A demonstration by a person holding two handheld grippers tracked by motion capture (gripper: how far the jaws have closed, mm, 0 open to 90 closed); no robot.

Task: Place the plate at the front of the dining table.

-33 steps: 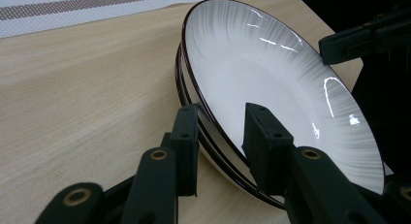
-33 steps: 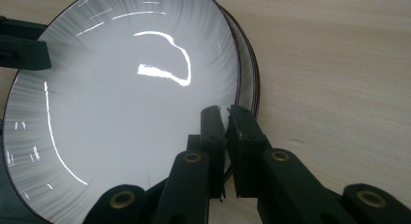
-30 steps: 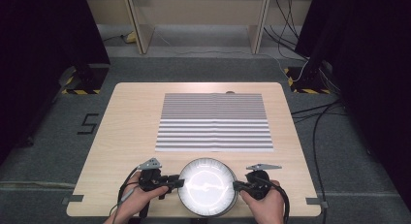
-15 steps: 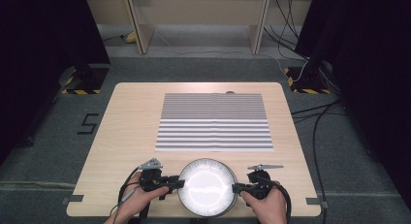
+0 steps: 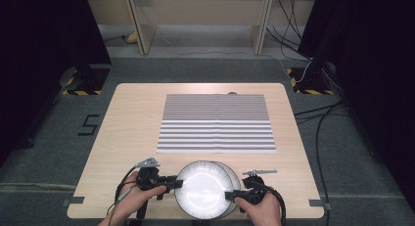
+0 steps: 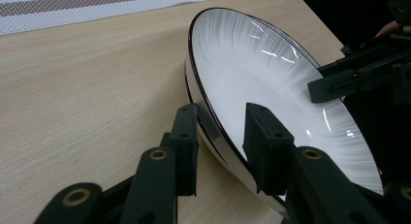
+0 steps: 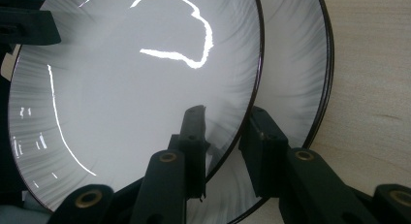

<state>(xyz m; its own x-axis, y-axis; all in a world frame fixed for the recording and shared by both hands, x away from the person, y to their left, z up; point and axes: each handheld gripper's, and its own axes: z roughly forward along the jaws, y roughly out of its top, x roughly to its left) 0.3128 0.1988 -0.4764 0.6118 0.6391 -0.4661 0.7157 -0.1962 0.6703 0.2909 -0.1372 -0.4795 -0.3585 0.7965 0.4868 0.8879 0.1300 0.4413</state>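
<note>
Even overhead light brightens the table; the room to left and right falls to near black. The high view is soft and slightly grainy. Glare blows out the plate, with sharp white streaks on the plate in the right gripper view. Jaws nearest both gripper cameras blur; shadows beneath stay faint.

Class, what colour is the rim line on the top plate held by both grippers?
Dark brown to black, edging the white top plate; the left gripper view shows it best.
</note>
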